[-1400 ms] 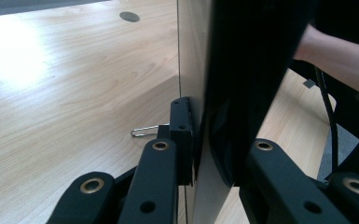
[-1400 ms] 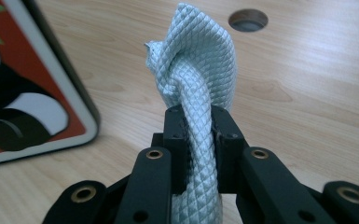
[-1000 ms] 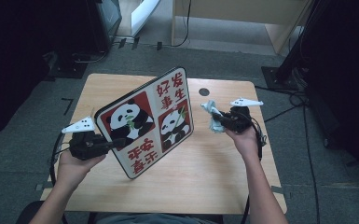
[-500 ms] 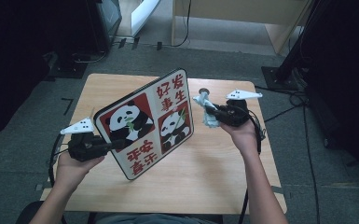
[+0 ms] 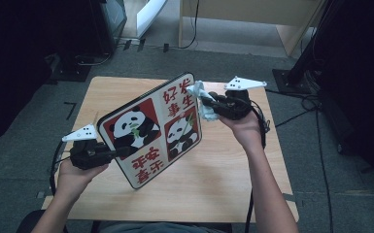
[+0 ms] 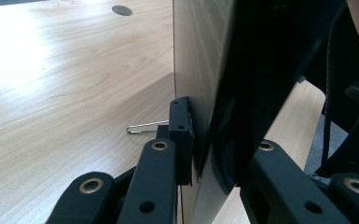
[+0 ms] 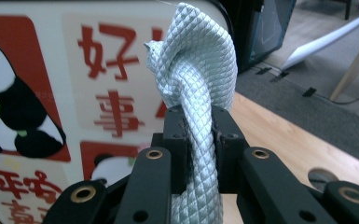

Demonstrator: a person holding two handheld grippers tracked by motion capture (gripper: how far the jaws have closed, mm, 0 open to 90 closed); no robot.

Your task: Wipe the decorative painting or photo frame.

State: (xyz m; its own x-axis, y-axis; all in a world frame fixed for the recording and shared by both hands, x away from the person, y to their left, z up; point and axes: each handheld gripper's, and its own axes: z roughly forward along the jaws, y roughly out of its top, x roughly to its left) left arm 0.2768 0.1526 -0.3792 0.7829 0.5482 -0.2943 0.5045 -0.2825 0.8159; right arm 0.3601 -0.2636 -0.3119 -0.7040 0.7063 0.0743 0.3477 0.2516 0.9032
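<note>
the panda board point(image 5: 150, 131) is held tilted above the table point(image 5: 223, 184), its left edge clamped by the left gripper point(image 5: 119, 152). the cloth point(image 5: 201, 99), pinched in the right gripper point(image 5: 209, 103), has been brought from beside the board onto its upper right corner, so wiping appears to be starting.

The board point(image 5: 151, 130) shows black-and-white pandas on red squares with red characters; the cloth point(image 7: 196, 84) is pale, diamond-textured.

high view overhead; gripper views close, sharing panda board point(image 5: 150, 131).
</note>
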